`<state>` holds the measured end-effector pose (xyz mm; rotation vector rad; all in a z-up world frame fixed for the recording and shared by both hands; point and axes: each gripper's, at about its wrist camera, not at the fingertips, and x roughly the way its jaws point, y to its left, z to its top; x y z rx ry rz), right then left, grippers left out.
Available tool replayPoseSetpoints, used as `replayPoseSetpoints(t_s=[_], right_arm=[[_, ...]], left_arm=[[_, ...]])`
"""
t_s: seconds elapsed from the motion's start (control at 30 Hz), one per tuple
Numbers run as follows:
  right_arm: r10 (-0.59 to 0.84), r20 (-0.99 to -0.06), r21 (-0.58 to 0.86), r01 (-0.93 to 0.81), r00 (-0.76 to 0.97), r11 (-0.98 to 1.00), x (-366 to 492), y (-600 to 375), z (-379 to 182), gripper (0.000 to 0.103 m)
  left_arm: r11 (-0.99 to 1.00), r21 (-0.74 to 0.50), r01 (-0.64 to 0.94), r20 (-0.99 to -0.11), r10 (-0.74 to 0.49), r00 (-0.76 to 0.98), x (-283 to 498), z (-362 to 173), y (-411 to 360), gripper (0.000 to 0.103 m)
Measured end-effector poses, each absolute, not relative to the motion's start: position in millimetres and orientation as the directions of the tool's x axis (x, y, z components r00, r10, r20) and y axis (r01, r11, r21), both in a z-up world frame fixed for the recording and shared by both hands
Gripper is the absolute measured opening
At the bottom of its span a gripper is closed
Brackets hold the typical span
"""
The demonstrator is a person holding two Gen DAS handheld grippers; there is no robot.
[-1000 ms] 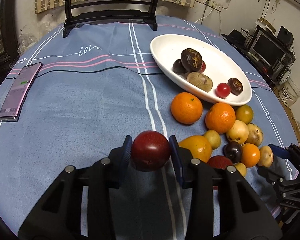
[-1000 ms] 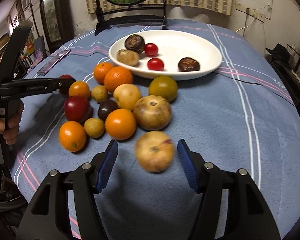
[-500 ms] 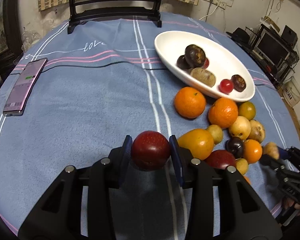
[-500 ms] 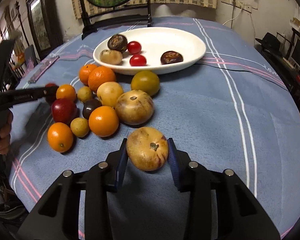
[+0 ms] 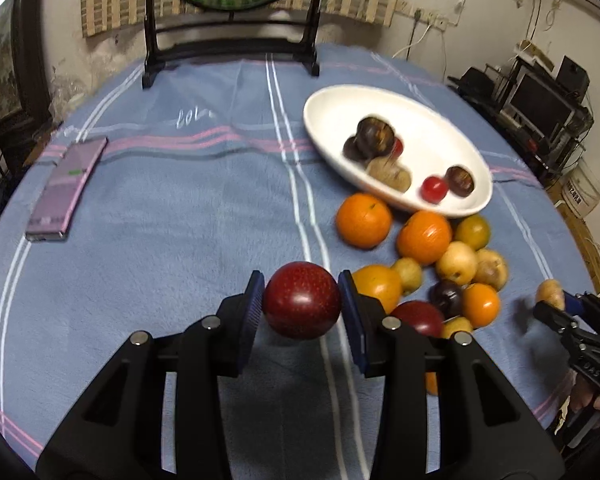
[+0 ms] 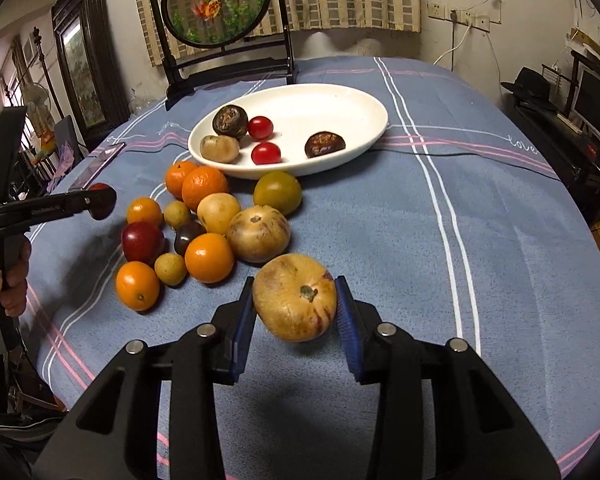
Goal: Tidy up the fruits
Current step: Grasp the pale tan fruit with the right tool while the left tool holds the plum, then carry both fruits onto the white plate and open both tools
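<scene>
My left gripper [image 5: 302,308] is shut on a dark red round fruit [image 5: 301,306] and holds it above the blue cloth, left of the fruit pile. My right gripper [image 6: 296,300] is shut on a tan speckled fruit [image 6: 295,297] and holds it off the cloth, in front of the pile. The pile of oranges [image 6: 209,258], yellow and dark fruits lies before a white oval plate [image 6: 340,100] that holds several small fruits. In the right wrist view the left gripper [image 6: 100,202] shows at the left with its red fruit.
A phone [image 5: 66,188] lies at the table's left side. A round framed screen on a black stand [image 5: 232,46] is at the far edge. Shelves and electronics [image 5: 540,100] are off the table's right side.
My right gripper closed on the tan fruit and lifted it off the cloth. My left gripper rose higher with the red fruit still held.
</scene>
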<state>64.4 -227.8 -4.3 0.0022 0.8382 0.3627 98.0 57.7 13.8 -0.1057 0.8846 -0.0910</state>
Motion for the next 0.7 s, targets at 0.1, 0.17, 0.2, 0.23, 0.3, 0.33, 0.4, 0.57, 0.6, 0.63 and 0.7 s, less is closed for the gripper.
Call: replayPoseSetpoints(t_s=[0.1,0.17,0.2,0.23,0.3,0.33,0.4,0.57,0.6,0.63,0.7], right_arm=[[0.317,-0.716,0.133,-0.324,0.622,0.937,67.5,-224.9,2.0,0.039],[0.319,-0.706,0.130,-0.328,0.632,0.936,71.5,-223.6,7.9,0.039],[0.319,-0.698,0.123,-0.331,0.641,0.935,75.2,-222.2,12.8,0.039],[0.319,-0.693,0.118,-0.335,0.646,0.935,78.0,-221.1,15.8,0.039],[0.325,-0.682,0.114,-0.344,0.656,0.932,84.6,-218.6,22.9,0.039],[0.328,-0.675,0.108,-0.351,0.661,0.930,89.4,-215.8,27.3,0.039],[0.327,-0.665,0.092,-0.361,0.671,0.928,97.7,-210.8,34.0,0.039],[0.331,-0.653,0.063,-0.386,0.681,0.920,130.3,-196.4,43.7,0.039],[0.329,-0.657,0.065,-0.384,0.678,0.921,140.1,-194.5,43.0,0.039],[0.320,-0.662,0.058,-0.379,0.678,0.924,148.6,-192.2,41.6,0.039],[0.295,-0.672,0.036,-0.368,0.679,0.929,164.9,-188.5,37.2,0.039]], left_arm=[[0.988,-0.140,0.063,-0.745,-0.147,0.650,98.2,29.6,50.2,0.039],[0.987,-0.137,0.089,-0.735,-0.162,0.658,100.7,37.3,42.2,0.039],[0.985,-0.130,0.113,-0.728,-0.172,0.664,103.9,42.8,34.2,0.039],[0.984,-0.125,0.124,-0.725,-0.176,0.666,106.8,44.9,29.0,0.039],[0.982,-0.114,0.152,-0.720,-0.187,0.668,116.7,50.9,15.3,0.039],[0.980,-0.113,0.162,-0.719,-0.193,0.668,120.0,52.1,10.8,0.039],[0.977,-0.111,0.182,-0.714,-0.206,0.669,131.9,55.9,-0.5,0.039],[0.974,-0.115,0.194,-0.725,-0.216,0.654,171.7,57.0,-24.7,0.039],[0.974,-0.116,0.194,-0.728,-0.216,0.650,178.3,55.9,-28.0,0.039],[0.974,-0.117,0.192,-0.732,-0.215,0.646,187.4,54.3,-31.9,0.039],[0.976,-0.118,0.185,-0.742,-0.211,0.636,203.8,50.4,-38.3,0.039]])
